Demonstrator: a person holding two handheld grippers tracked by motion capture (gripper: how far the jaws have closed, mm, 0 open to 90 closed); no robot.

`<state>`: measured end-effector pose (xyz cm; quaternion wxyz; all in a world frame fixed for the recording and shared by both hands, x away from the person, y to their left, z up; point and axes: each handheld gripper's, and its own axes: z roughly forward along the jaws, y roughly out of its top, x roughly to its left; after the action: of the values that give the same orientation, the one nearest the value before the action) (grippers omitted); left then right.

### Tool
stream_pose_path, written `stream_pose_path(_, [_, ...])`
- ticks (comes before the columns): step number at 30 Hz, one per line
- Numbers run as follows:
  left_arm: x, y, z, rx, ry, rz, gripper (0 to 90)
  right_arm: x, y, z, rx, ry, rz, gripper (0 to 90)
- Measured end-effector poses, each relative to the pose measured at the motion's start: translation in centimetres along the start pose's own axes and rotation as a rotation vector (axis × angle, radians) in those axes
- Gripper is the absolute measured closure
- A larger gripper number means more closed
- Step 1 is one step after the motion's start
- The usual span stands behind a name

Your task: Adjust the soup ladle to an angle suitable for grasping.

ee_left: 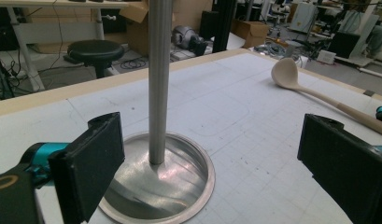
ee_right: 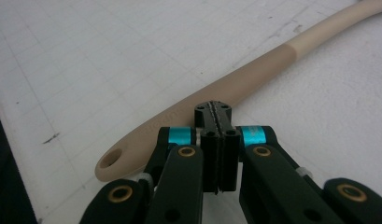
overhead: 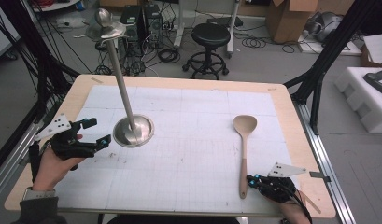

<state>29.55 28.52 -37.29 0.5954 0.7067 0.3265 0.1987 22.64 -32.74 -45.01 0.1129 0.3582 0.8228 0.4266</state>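
Polished metal stand (overhead: 133, 131) gleams at the left, its dished base mirror-smooth. The spoon (overhead: 244, 140) on the right looks matt, pale wood. White gridded paper sheet (overhead: 198, 154), lightly scuffed, covers the wooden table (overhead: 298, 140).

A white gridded mat (overhead: 188, 140) covers most of the wooden table (overhead: 291, 140). On the floor beyond the far edge stands a black round stool (overhead: 209, 42), with computer towers (overhead: 142, 21) and loose cables to its left (cardboard boxes (overhead: 291, 18) sit far right). White foam blocks (overhead: 366, 93) lie at the right.
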Motion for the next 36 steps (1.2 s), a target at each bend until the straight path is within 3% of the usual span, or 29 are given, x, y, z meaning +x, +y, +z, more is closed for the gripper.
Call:
stream_pose_path(11, [0.0, 0.0, 0.0, 0.004, 0.003, 0.001, 7.7, 1.4, 0.4, 1.0, 0.029, 0.078, -0.059, 90.0])
stream_pose_path(18, [0.0, 0.0, 0.0, 0.002, 0.001, -0.001, 7.7, 2.2, 1.4, 1.9, 0.014, 0.126, -0.089, 90.0])
stream_pose_path(27, [0.0, 0.0, 0.1, 0.005, -0.002, 0.001, 7.7, 2.3, 1.2, 1.9, 0.051, 0.112, -0.102, 90.0])
stream_pose_path(36, [-0.1, -0.1, 0.1, 0.008, -0.001, 0.003, 7.7, 4.0, 1.2, 2.3, 0.072, 0.213, -0.198, 90.0])
